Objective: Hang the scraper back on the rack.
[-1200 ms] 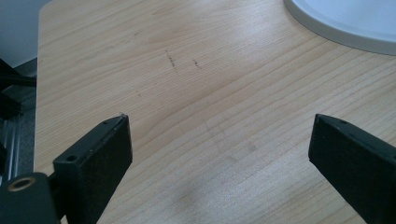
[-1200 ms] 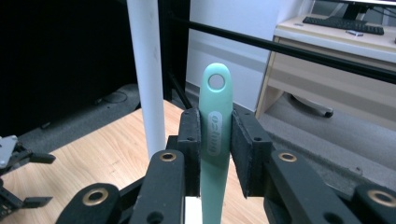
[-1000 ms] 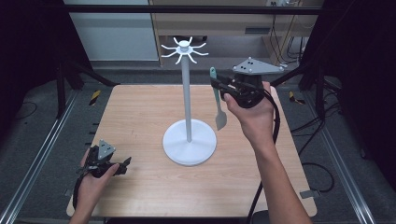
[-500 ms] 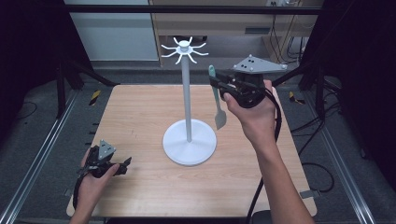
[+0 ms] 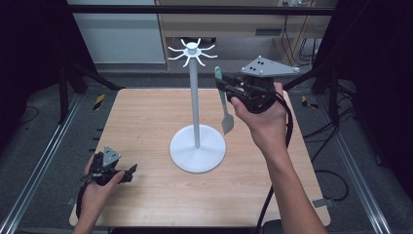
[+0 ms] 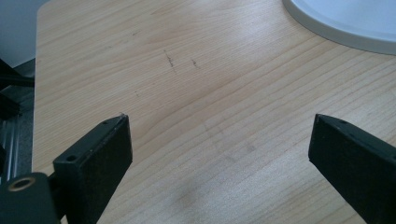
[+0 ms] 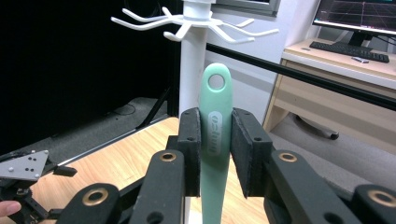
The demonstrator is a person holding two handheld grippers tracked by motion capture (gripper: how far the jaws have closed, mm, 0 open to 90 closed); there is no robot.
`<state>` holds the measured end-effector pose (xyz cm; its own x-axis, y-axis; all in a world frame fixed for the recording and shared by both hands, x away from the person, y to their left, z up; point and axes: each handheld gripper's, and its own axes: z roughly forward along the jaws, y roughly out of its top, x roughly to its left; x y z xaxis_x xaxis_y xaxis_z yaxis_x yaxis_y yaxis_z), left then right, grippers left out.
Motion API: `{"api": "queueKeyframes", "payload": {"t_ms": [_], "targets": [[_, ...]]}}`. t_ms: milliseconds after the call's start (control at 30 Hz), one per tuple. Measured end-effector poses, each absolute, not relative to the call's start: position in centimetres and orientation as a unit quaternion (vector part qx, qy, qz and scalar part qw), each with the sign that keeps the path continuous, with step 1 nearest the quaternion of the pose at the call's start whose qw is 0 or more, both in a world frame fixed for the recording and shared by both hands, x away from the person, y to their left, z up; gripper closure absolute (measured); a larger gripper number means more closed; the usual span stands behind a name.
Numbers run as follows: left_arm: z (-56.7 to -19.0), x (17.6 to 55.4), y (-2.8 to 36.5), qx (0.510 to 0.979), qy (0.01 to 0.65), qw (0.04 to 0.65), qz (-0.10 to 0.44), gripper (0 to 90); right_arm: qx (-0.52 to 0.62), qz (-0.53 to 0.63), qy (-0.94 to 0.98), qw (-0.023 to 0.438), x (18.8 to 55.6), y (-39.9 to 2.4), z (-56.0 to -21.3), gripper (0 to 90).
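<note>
Barely any shift since a second ago: right gripper [image 5: 225, 87] stays raised beside the stand [image 5: 194, 97], jaws clamped on the green spatula [image 5: 224, 105], which hangs blade-down above the table [image 5: 146, 117], just right of the pole. Left gripper [image 5: 127, 173] rests low at the near-left corner, jaws spread wide.

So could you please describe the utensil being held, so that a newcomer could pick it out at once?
Start at the tall white hook stand in the middle of the wooden table. Just to its right, the right gripper holds a spatula upright in the air, blade down. It is the one mint-green item, with a hanging hole atop its handle.
</note>
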<state>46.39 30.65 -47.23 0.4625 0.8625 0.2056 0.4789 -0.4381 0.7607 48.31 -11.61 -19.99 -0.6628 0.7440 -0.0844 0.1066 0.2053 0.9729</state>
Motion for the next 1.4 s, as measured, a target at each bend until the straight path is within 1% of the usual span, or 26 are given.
{"api": "queueKeyframes", "payload": {"t_ms": [867,1400], "targets": [[-47.2,46.4,30.6,0.794,0.422,0.32,0.299,5.9,0.272,0.572,0.72,0.283,47.3,-10.2,-18.7,74.4],[-47.2,46.4,30.6,0.793,0.422,0.321,0.298,5.9,0.275,0.567,0.725,0.277,48.2,-9.3,-18.7,74.3]]}}
